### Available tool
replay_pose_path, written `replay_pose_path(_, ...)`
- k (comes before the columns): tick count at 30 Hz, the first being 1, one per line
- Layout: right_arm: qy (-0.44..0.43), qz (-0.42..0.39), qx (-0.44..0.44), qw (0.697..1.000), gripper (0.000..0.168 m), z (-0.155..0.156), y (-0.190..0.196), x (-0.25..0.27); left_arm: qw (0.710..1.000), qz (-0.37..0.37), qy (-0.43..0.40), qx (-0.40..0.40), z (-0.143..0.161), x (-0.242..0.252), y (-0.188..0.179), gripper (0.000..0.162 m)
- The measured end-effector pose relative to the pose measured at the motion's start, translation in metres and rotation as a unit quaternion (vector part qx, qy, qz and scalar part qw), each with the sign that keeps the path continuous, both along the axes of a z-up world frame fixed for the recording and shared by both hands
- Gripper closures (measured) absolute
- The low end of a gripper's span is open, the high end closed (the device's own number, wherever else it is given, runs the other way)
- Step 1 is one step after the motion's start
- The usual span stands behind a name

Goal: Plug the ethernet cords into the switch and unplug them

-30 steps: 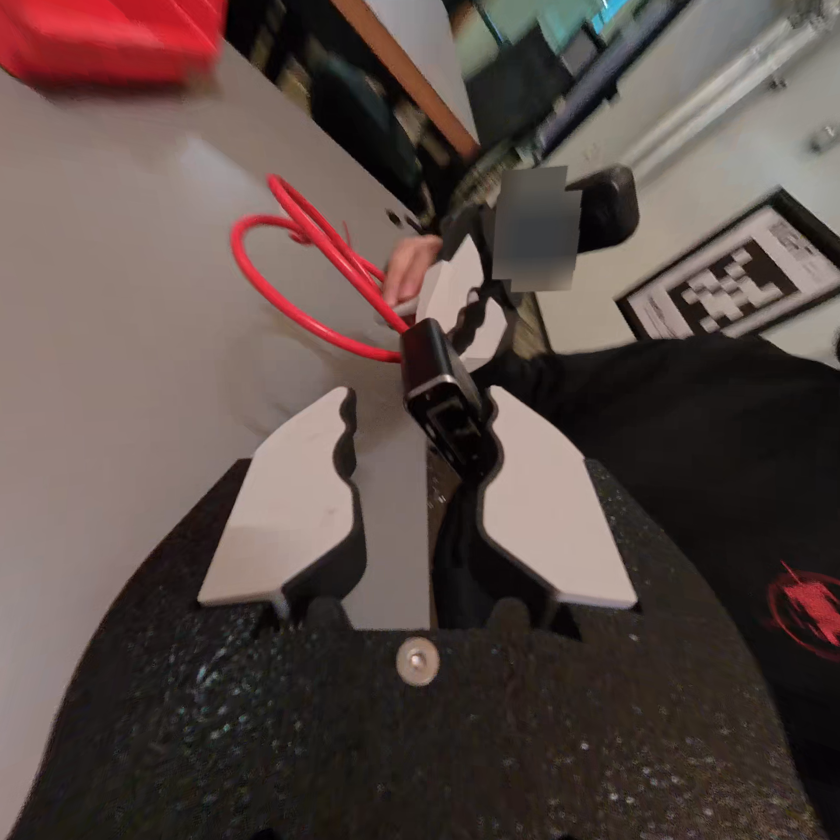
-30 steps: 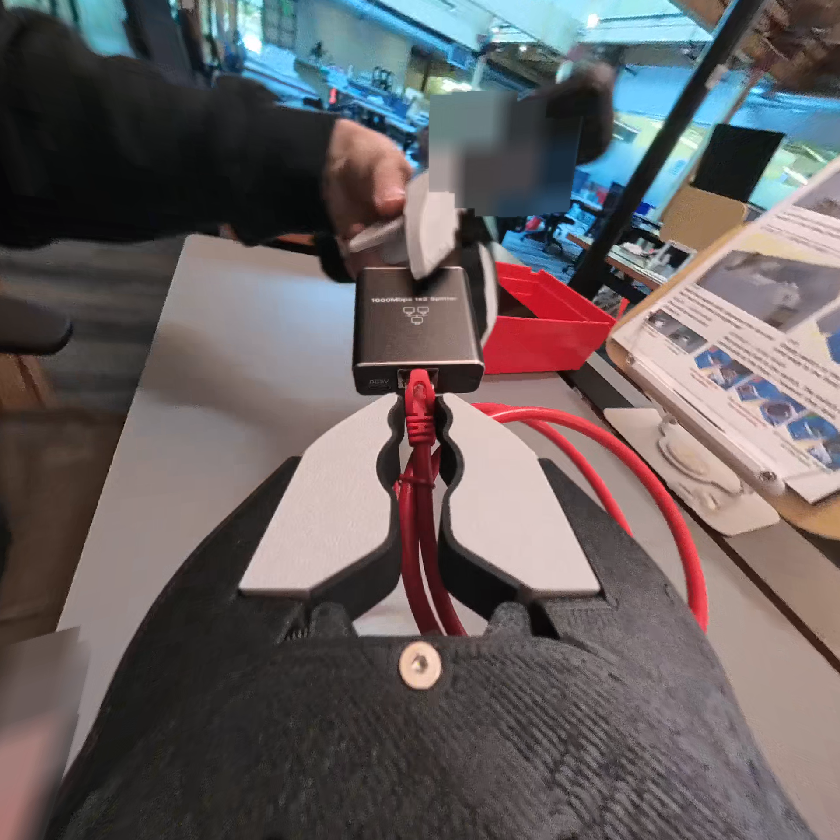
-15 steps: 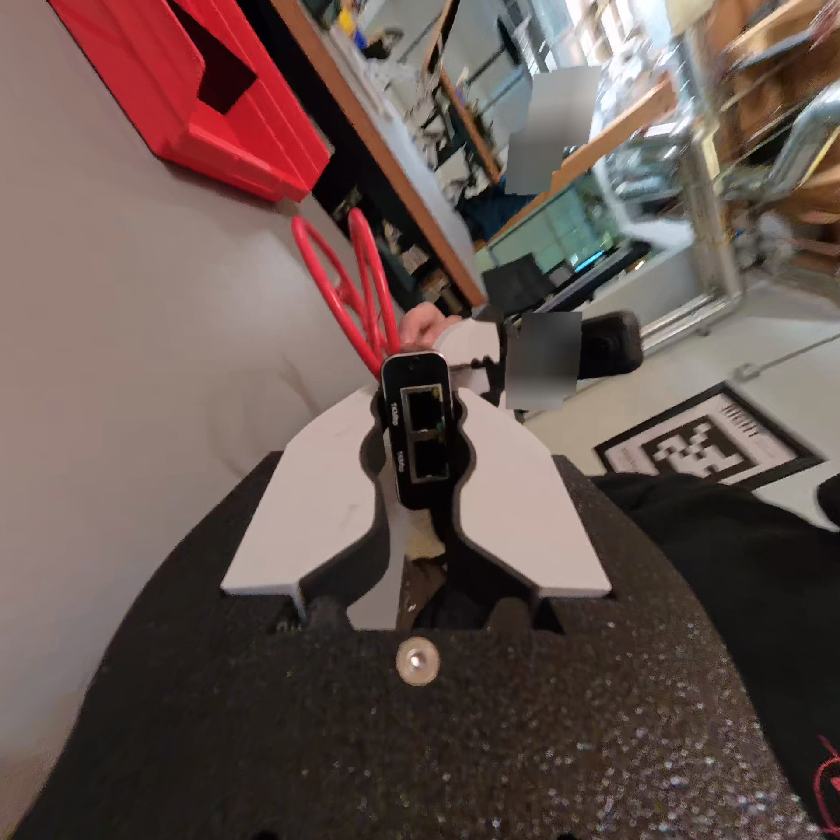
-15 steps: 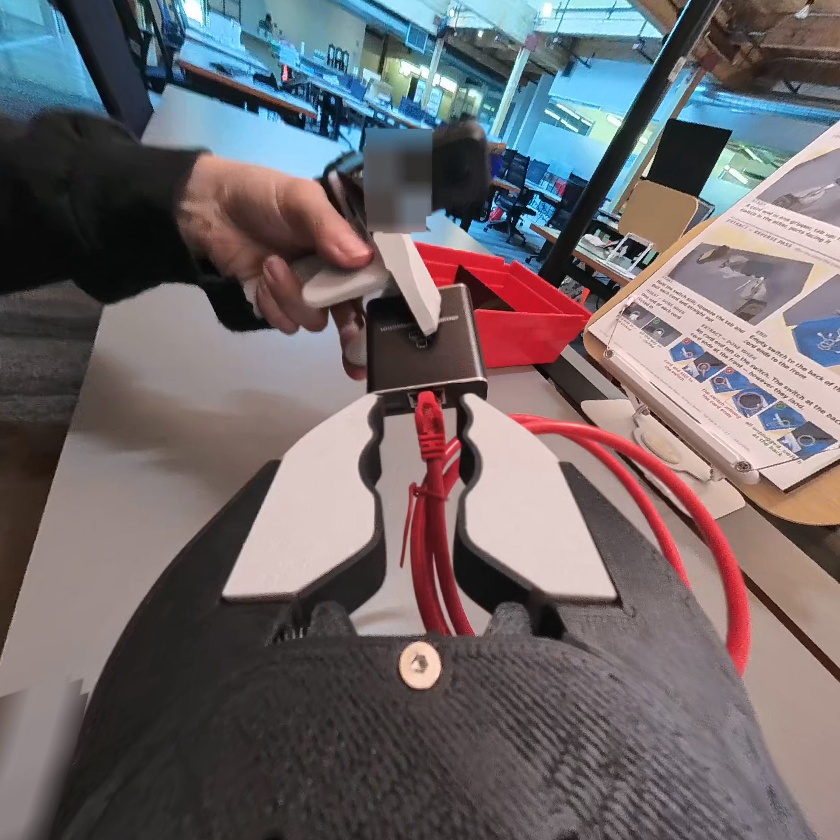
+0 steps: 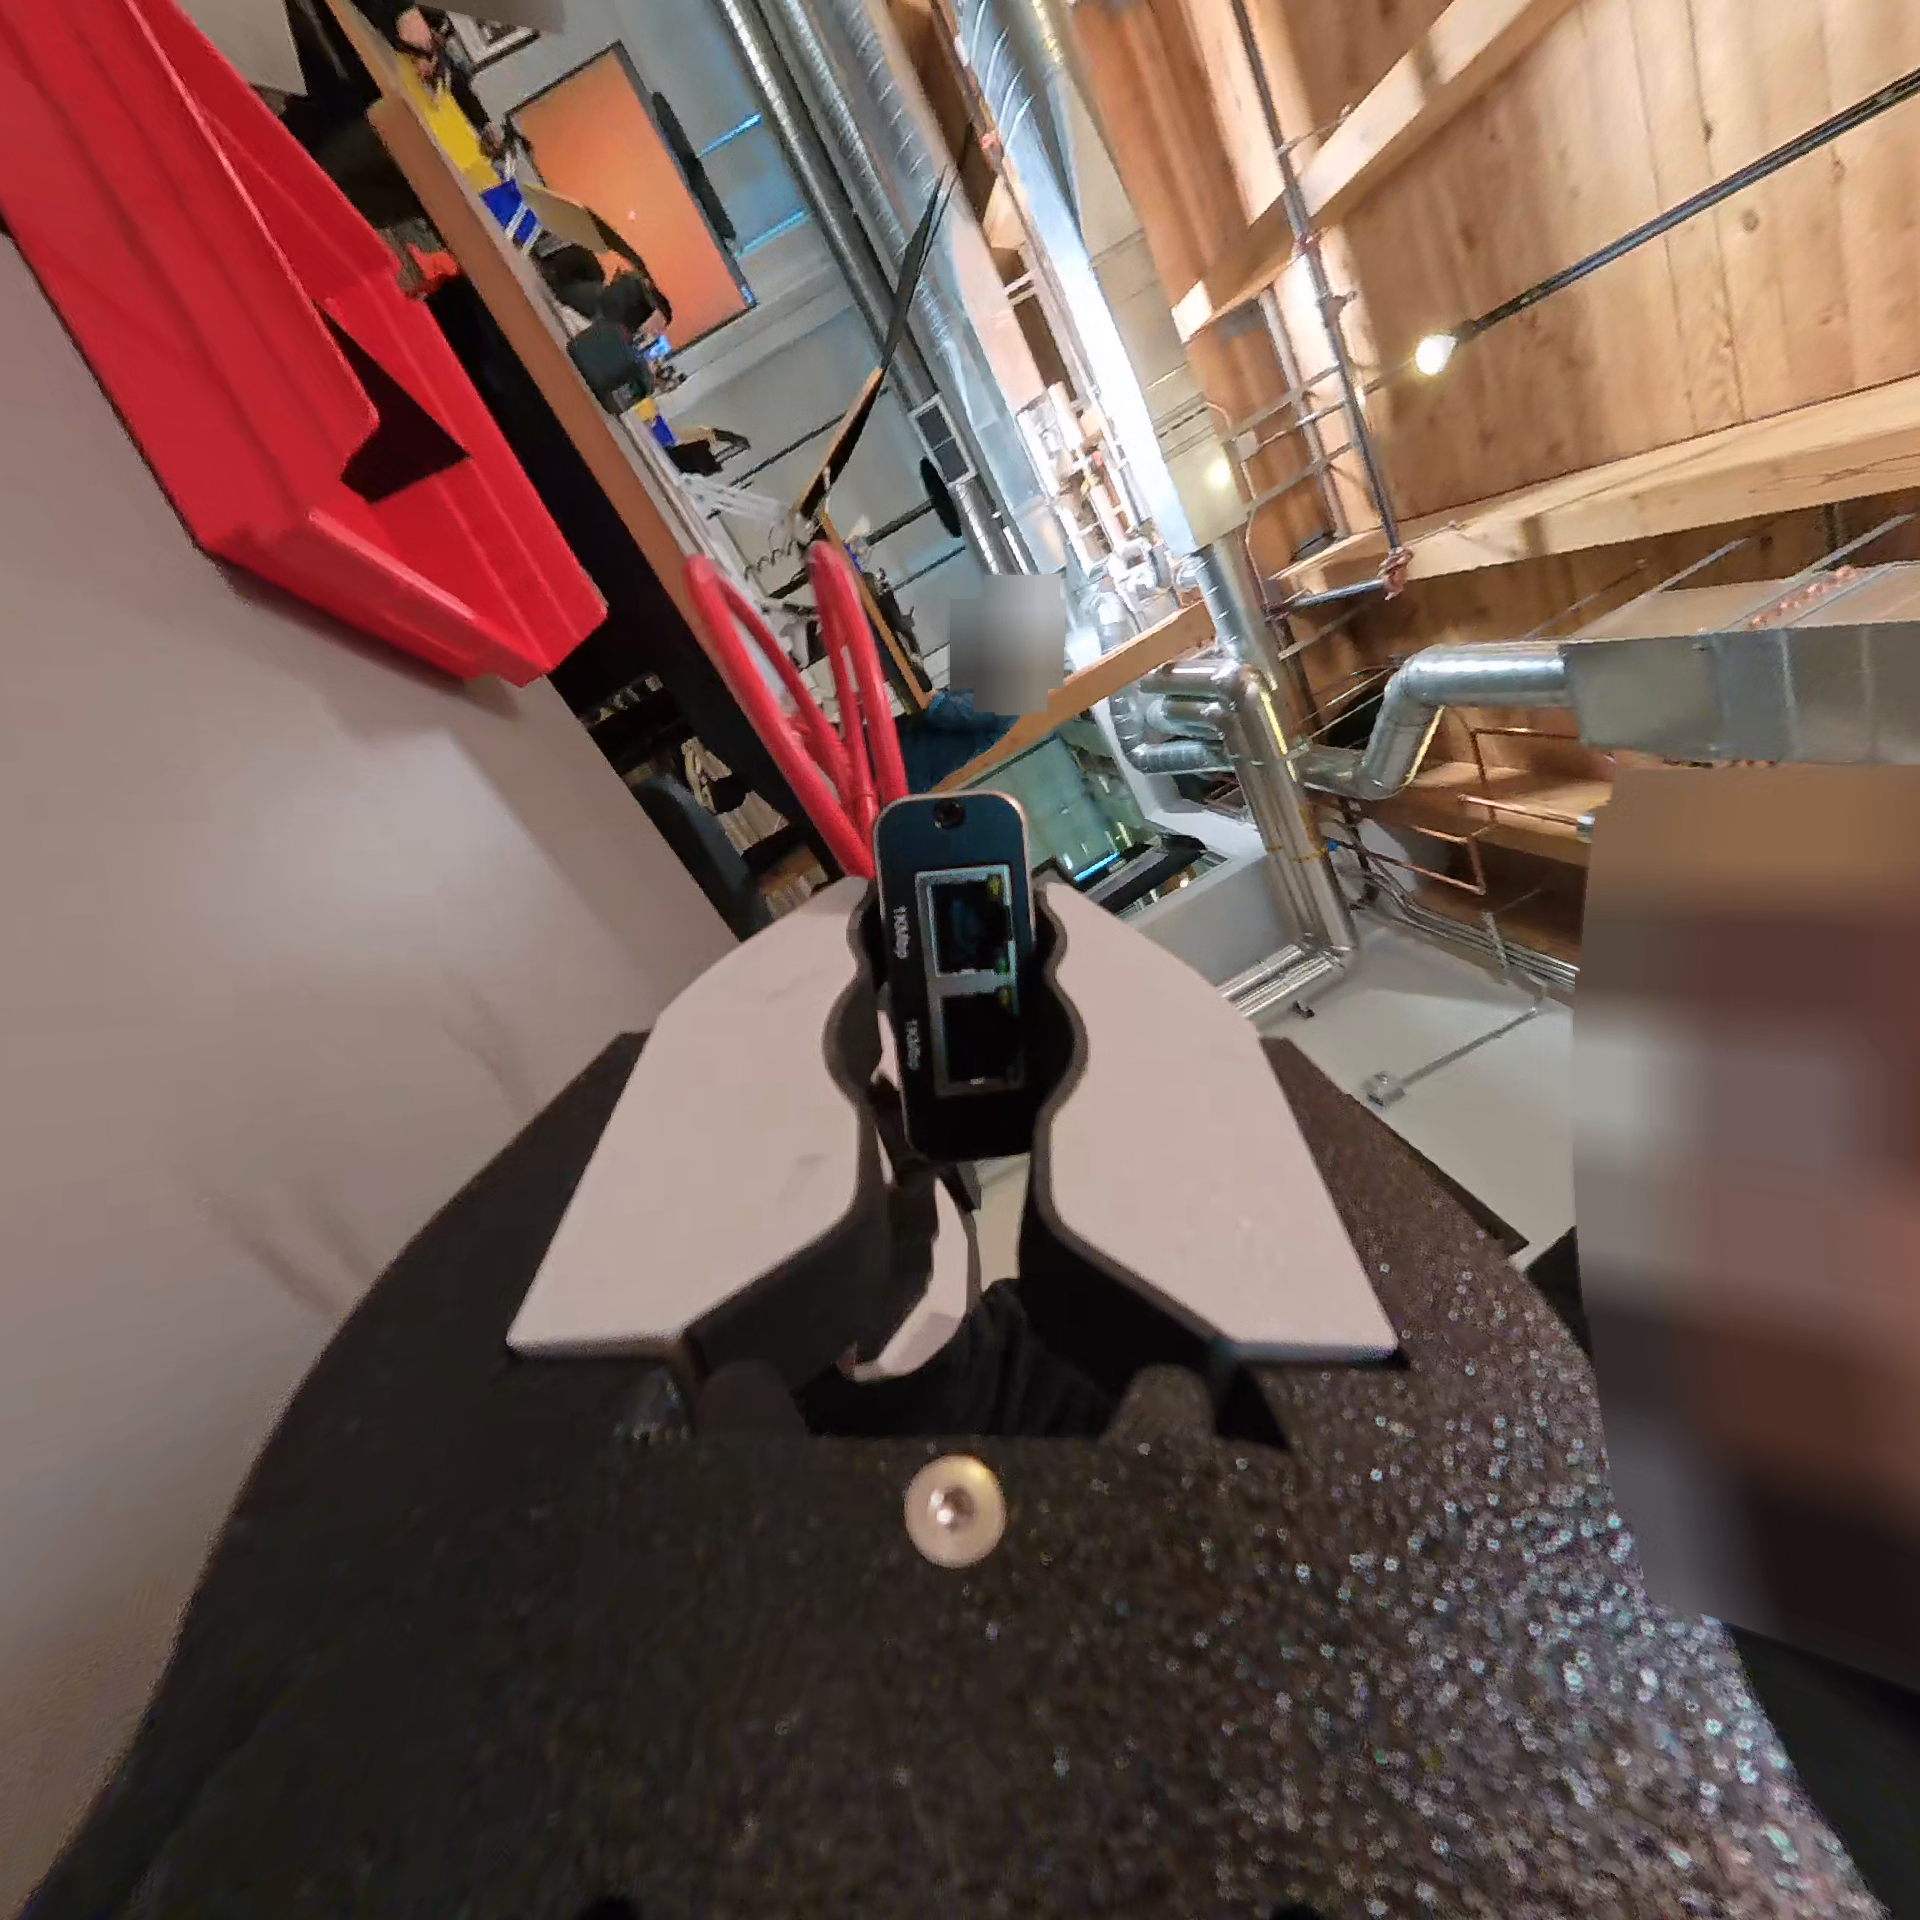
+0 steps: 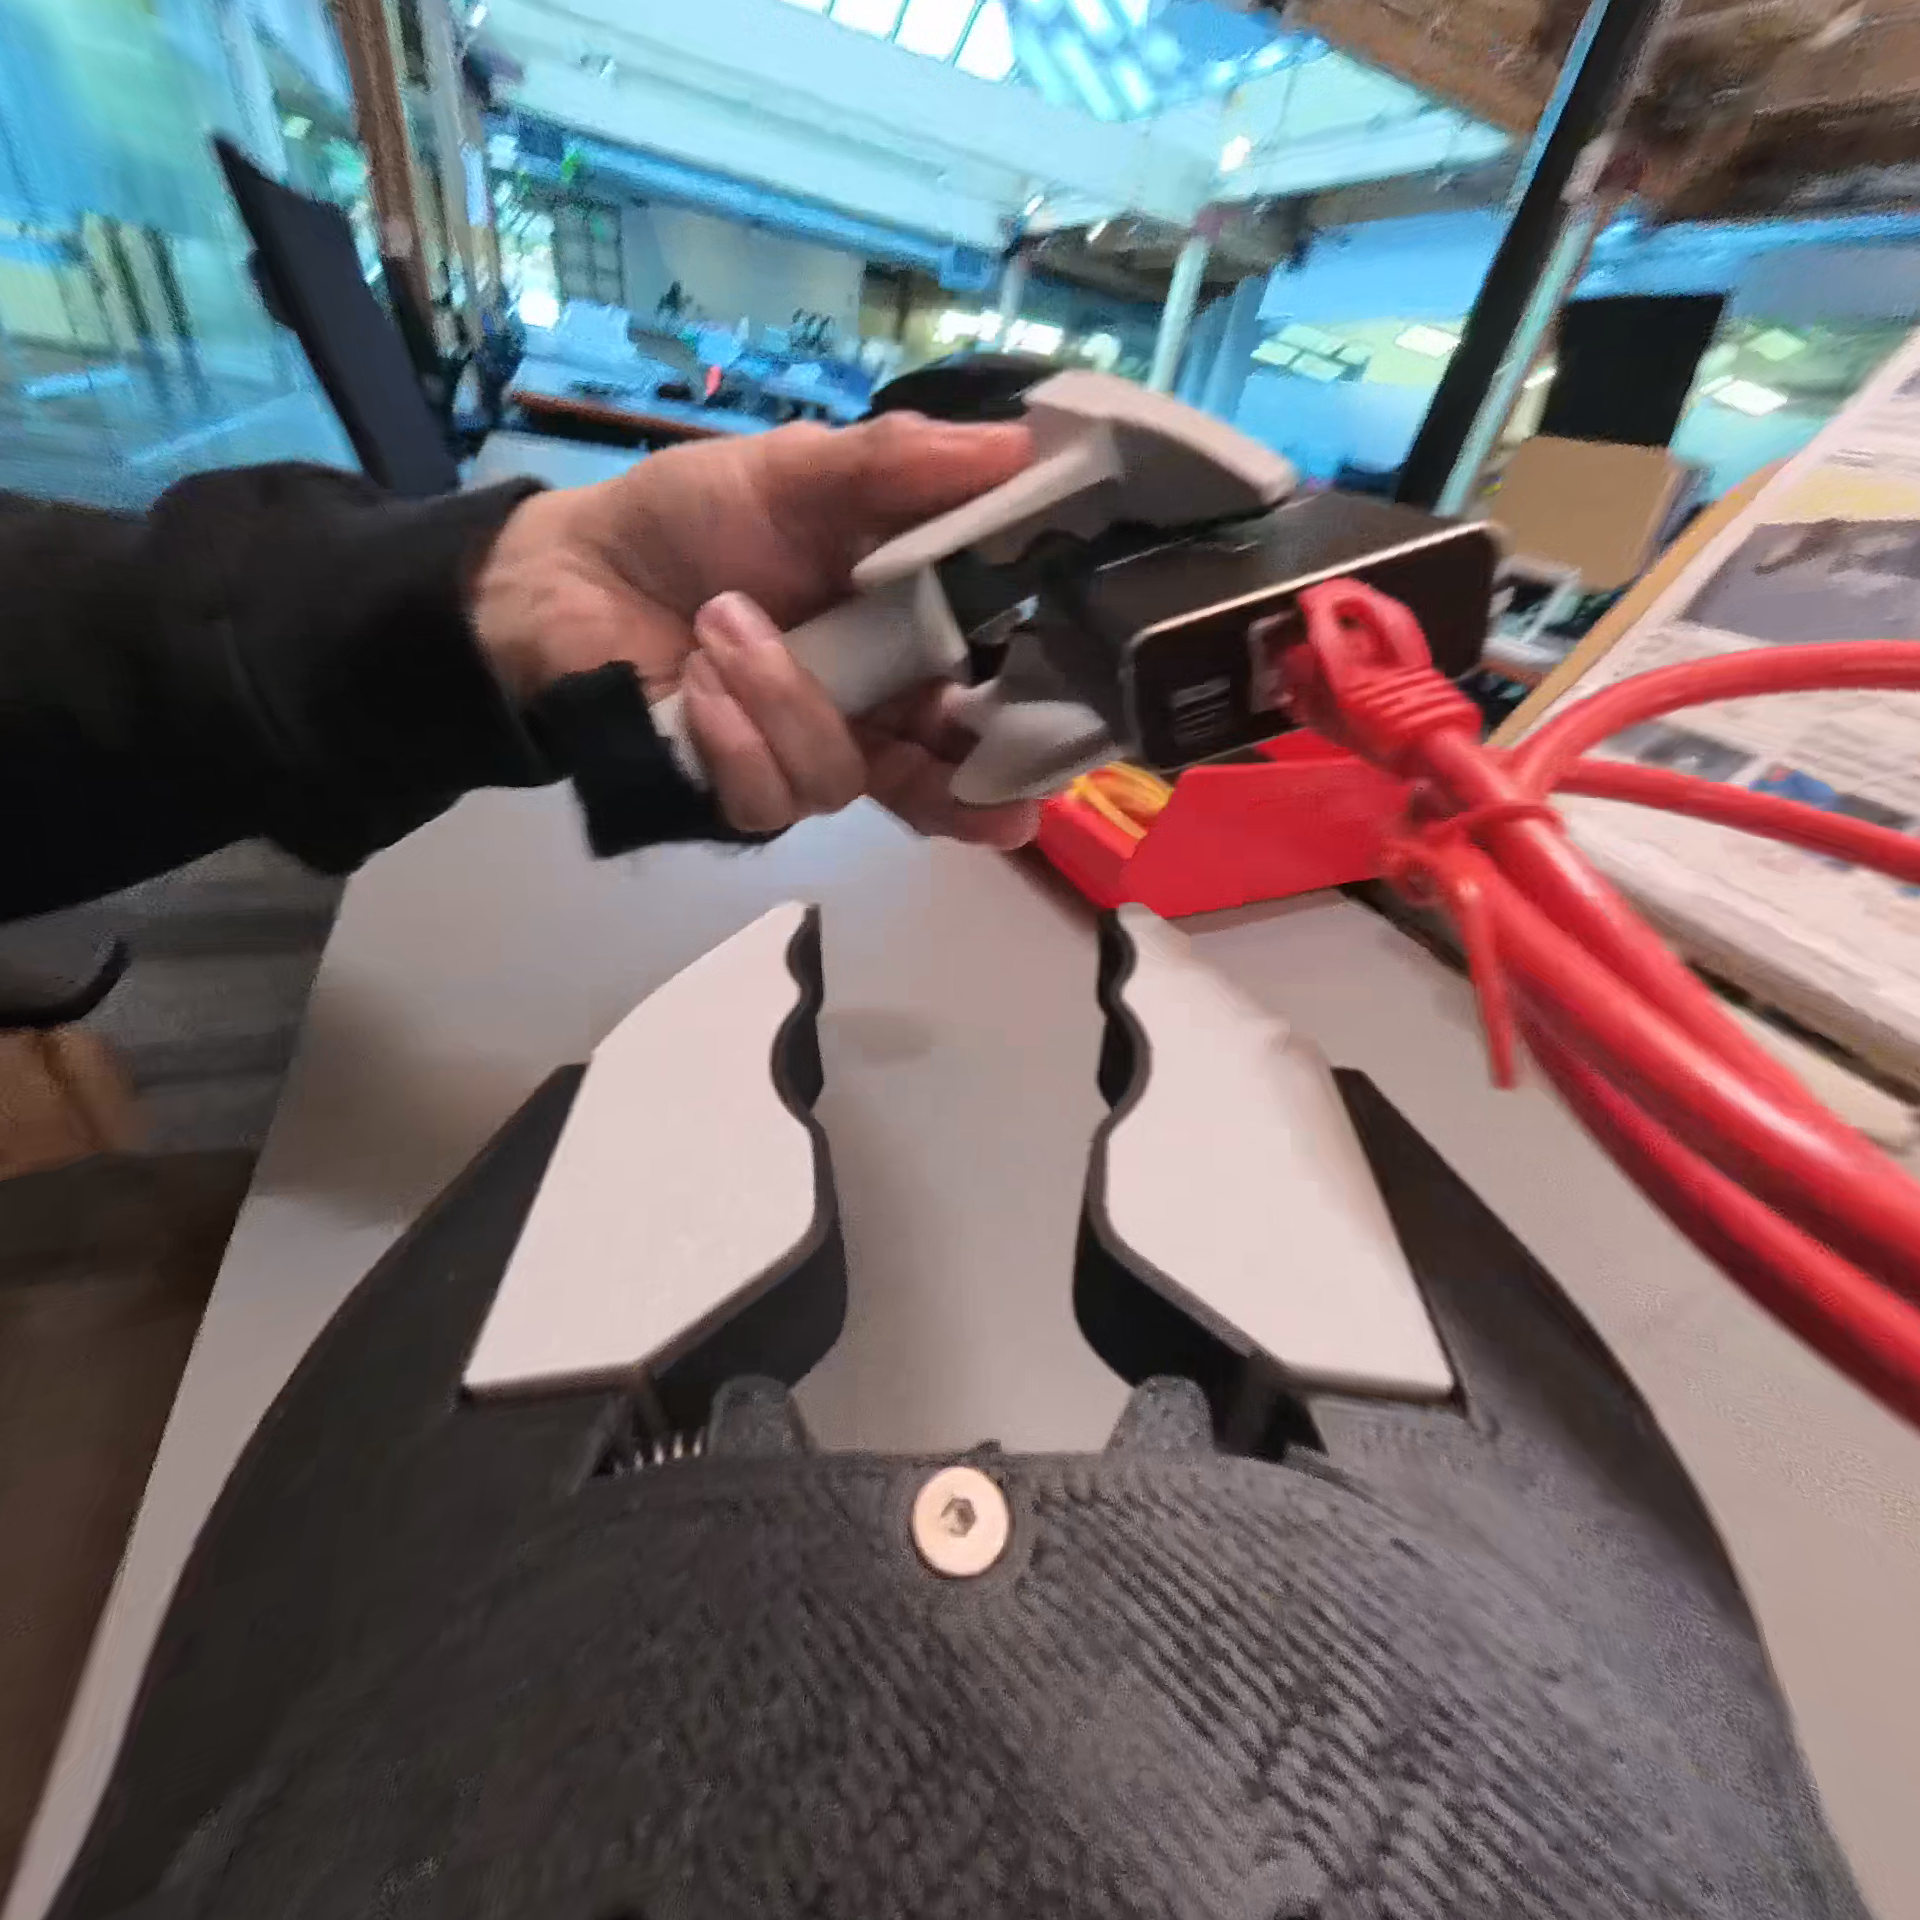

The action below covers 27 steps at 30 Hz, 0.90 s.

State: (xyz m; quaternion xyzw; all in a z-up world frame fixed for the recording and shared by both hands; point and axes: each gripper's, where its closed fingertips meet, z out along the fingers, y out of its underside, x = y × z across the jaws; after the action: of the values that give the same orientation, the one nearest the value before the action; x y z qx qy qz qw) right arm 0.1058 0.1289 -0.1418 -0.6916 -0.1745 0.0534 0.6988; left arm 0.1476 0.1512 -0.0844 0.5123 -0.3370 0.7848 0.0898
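My left gripper (image 5: pixel 954 940) is shut on the small black switch (image 5: pixel 961 977) and holds it in the air, its two empty ports facing the camera. In the right wrist view the same switch (image 6: pixel 1278 613) is held above the grey table (image 6: pixel 935 1039) by that gripper's fingers (image 6: pixel 1039 748). A red ethernet cord (image 6: pixel 1558 894) is plugged into its near side and hangs down to the right. The cord's loops (image 5: pixel 821 707) show behind the switch in the left wrist view. My right gripper (image 6: pixel 961 971) is open and empty, below and left of the cord.
A red bin (image 5: pixel 239 343) sits on the grey table (image 5: pixel 260 935), and it shows behind the switch in the right wrist view (image 6: pixel 1236 831). A printed instruction sheet (image 6: pixel 1766 727) leans at the right. A hand and dark sleeve (image 6: pixel 416 644) hold the left gripper.
My right gripper has opened and let go of the red cord's plug, and has dropped back. The left gripper has lifted and turned the switch, with the cord still plugged in.
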Motion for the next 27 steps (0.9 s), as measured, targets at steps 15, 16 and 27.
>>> replay_pose_path(15, 0.045, -0.018, 0.138, 0.989, 0.089, 0.026, -0.023, 0.042, 0.99, -0.109, 0.079, 0.033, -0.029, -0.002, -0.051, 0.137)
replay_pose_path(16, 0.033, -0.006, 0.138, 0.99, 0.087, 0.025, -0.024, 0.038, 0.988, -0.127, 0.083, 0.034, -0.03, -0.004, -0.056, 0.137)
replay_pose_path(27, 0.057, 0.085, 0.09, 0.991, 0.092, 0.006, -0.028, 0.022, 0.975, -0.189, 0.113, 0.043, -0.042, -0.014, -0.074, 0.137)
